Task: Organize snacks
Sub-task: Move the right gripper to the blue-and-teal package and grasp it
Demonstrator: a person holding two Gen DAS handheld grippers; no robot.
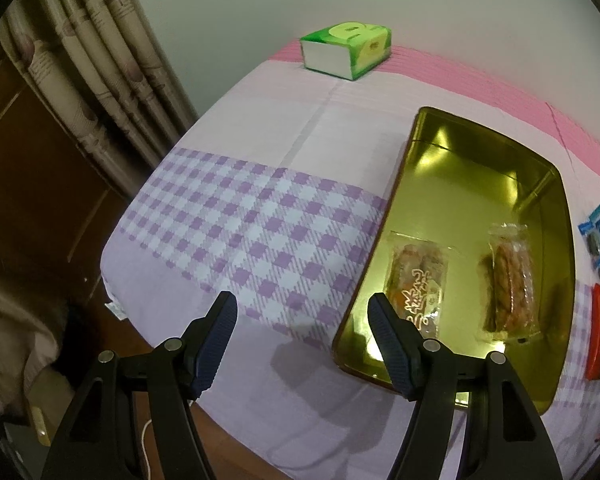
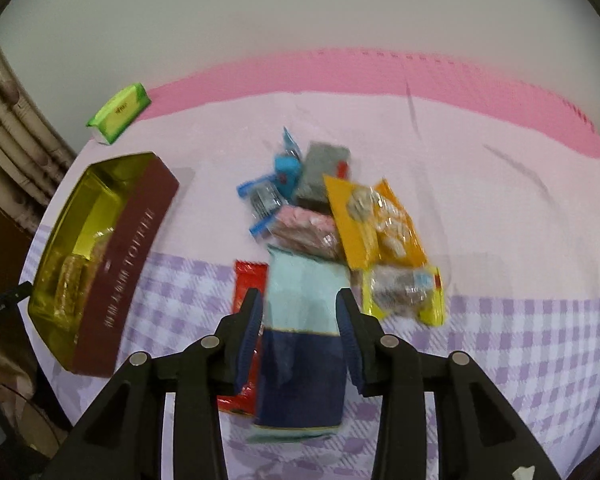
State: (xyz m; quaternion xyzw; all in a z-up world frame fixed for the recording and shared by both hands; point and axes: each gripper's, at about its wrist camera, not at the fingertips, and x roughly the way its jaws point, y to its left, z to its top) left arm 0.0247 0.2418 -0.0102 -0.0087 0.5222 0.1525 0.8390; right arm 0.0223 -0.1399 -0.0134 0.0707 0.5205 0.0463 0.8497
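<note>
A gold tin box [image 1: 400, 200] with maroon sides [image 2: 128, 264] stands on the table and holds two clear-wrapped snack packs [image 1: 418, 280] [image 1: 508, 280]. My left gripper [image 1: 302, 320] is open and empty, over the tin's near left corner. My right gripper [image 2: 300, 316] has its jaws on either side of a pale blue and navy snack packet [image 2: 304, 340]; blur hides whether they touch it. The packet lies at the front of a pile of snacks [image 2: 340, 216], beside a red packet [image 2: 249, 280].
A green tissue pack [image 1: 346, 50] sits at the far edge by the wall, also in the right wrist view [image 2: 120, 114]. Curtains [image 1: 80, 60] and a dark wooden cabinet stand left of the table. The checked tablecloth [image 1: 240, 220] drops off at the near left edge.
</note>
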